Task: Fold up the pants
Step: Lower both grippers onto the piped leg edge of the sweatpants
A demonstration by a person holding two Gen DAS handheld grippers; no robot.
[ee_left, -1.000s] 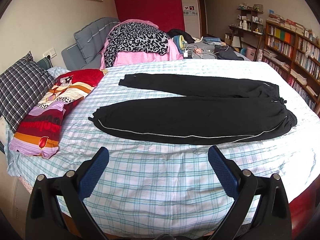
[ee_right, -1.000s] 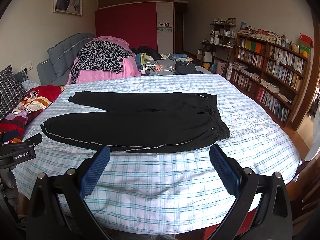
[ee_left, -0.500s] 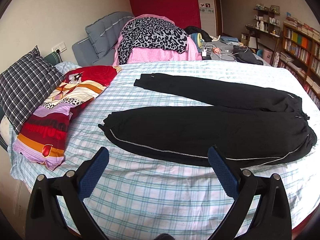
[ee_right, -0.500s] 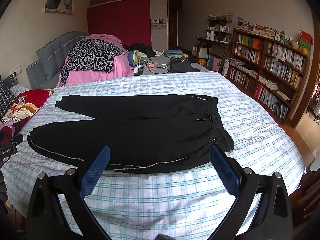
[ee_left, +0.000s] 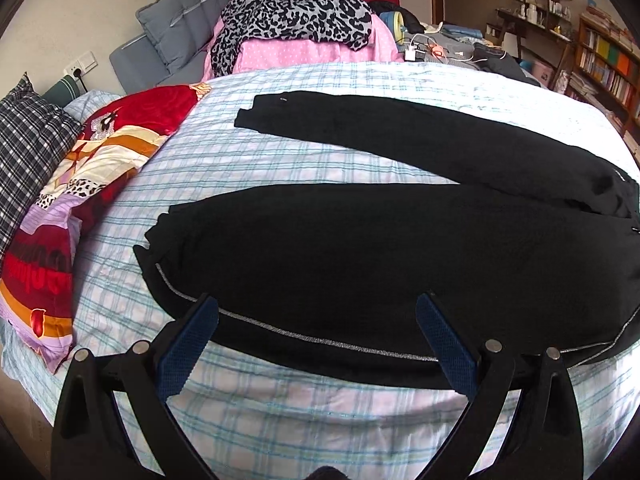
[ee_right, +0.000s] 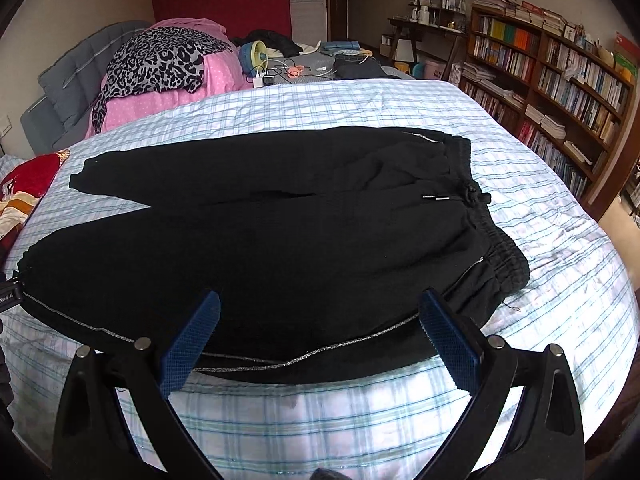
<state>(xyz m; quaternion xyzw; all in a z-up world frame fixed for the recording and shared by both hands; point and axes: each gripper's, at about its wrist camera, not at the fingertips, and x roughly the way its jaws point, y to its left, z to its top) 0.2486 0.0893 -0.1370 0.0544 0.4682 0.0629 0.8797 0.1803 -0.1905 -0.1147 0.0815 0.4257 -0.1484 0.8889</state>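
Black pants (ee_left: 360, 248) lie flat across the plaid bed sheet (ee_left: 304, 412), legs spread apart to the left, waistband to the right. A thin silver stripe runs along the near leg. My left gripper (ee_left: 316, 312) is open and empty, just above the near edge of the near leg, toward the cuff end. In the right wrist view the pants (ee_right: 280, 240) show with the elastic waistband and drawstring at right. My right gripper (ee_right: 318, 312) is open and empty, over the near edge of the pants close to the waist.
A red and purple quilt (ee_left: 68, 208) and a plaid pillow (ee_left: 28, 148) lie at the bed's left side. Pink bedding with a leopard cloth (ee_left: 296, 20) is piled at the far edge. Bookshelves (ee_right: 560, 80) line the right wall.
Both grippers have moved forward and lower toward the pants, from off the bed's near edge to right over the near leg. Both stay open.
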